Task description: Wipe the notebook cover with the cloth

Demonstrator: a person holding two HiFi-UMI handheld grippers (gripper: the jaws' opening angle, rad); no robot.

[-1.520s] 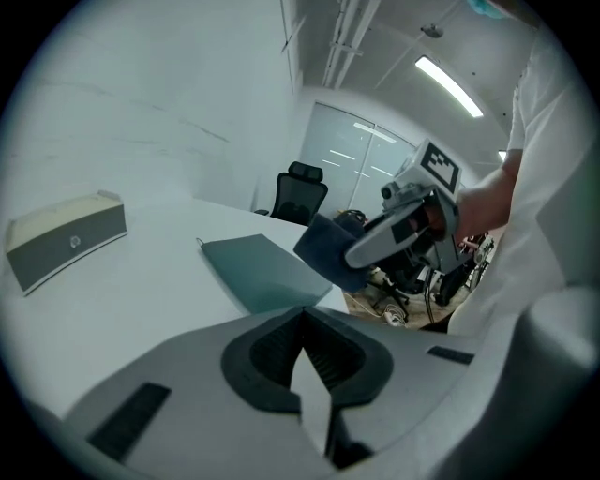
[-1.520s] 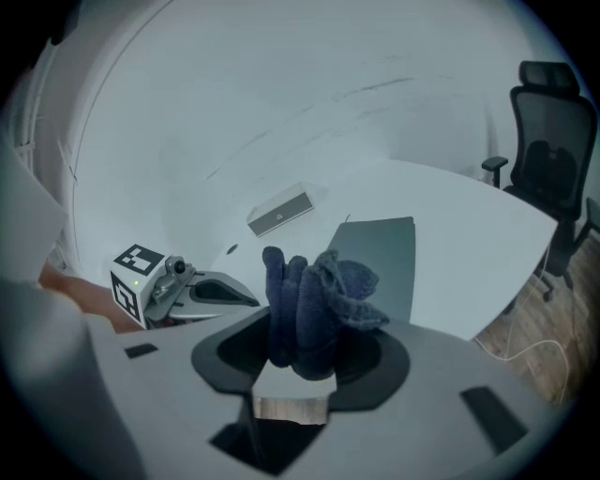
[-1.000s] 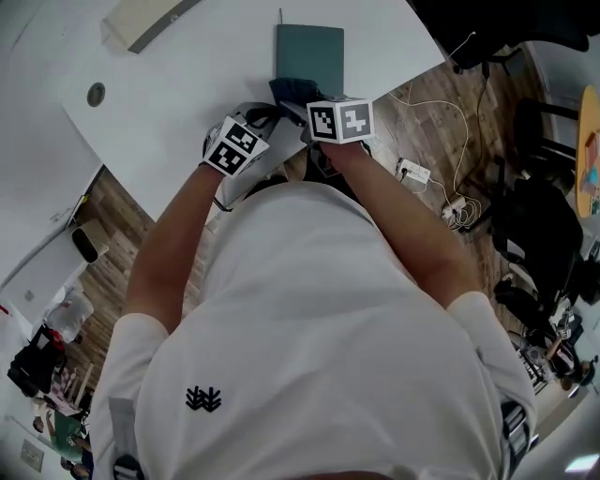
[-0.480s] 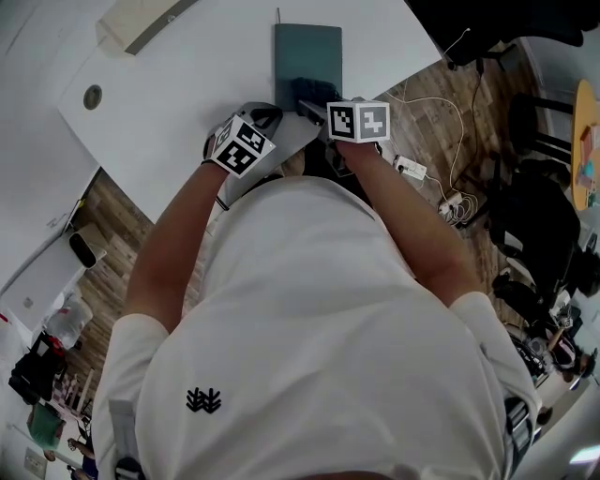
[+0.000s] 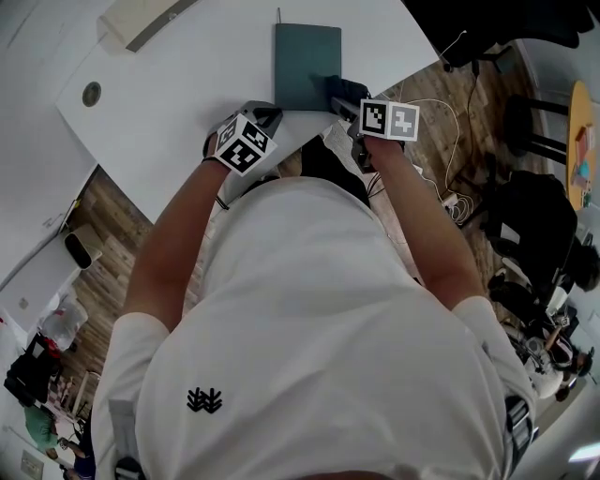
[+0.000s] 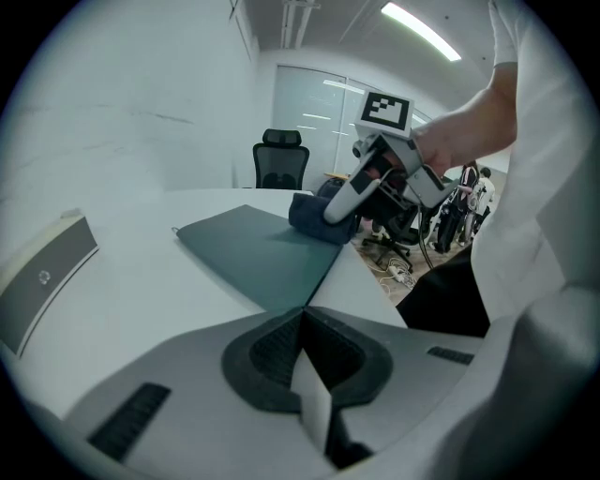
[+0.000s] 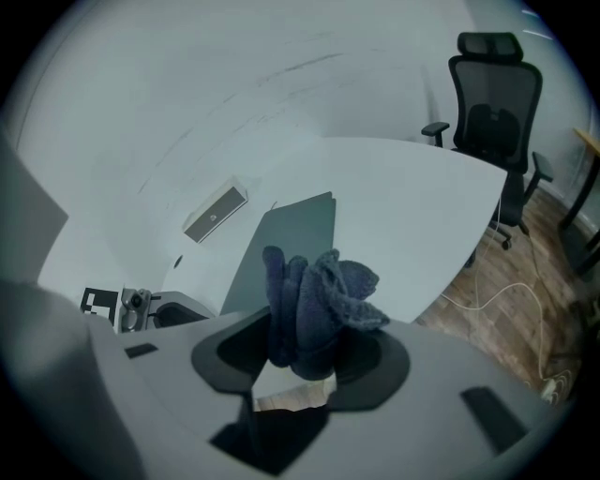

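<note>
Two grippers are in my hands, and both sit at the near end of the notebook point(image 5: 307, 66), which lies flat and closed on the white table point(image 5: 169, 84), close to the table's edge.

My right gripper point(image 7: 300, 356) is clenched on the dark blue cloth point(image 7: 314, 300). The cloth is bunched into a wad between the jaws and sticks out past their tips. In the left gripper view the wad rests on the notebook's teal cover at its right edge, near the corner closest to me, and the gripper slants down to it from the floor side.

My left gripper point(image 6: 305, 347) has its jaws pressed together with nothing between them. Their tips sit right at the notebook's near left corner. I cannot tell whether they press on it.

Beyond the notebook and to its left, a flat grey box point(image 5: 141, 23) lies on the table. A round grommet point(image 5: 91, 94) is set in the tabletop further left. To the notebook's right, past the table's edge, white cables point(image 5: 441, 108) trail over the wooden floor.
</note>
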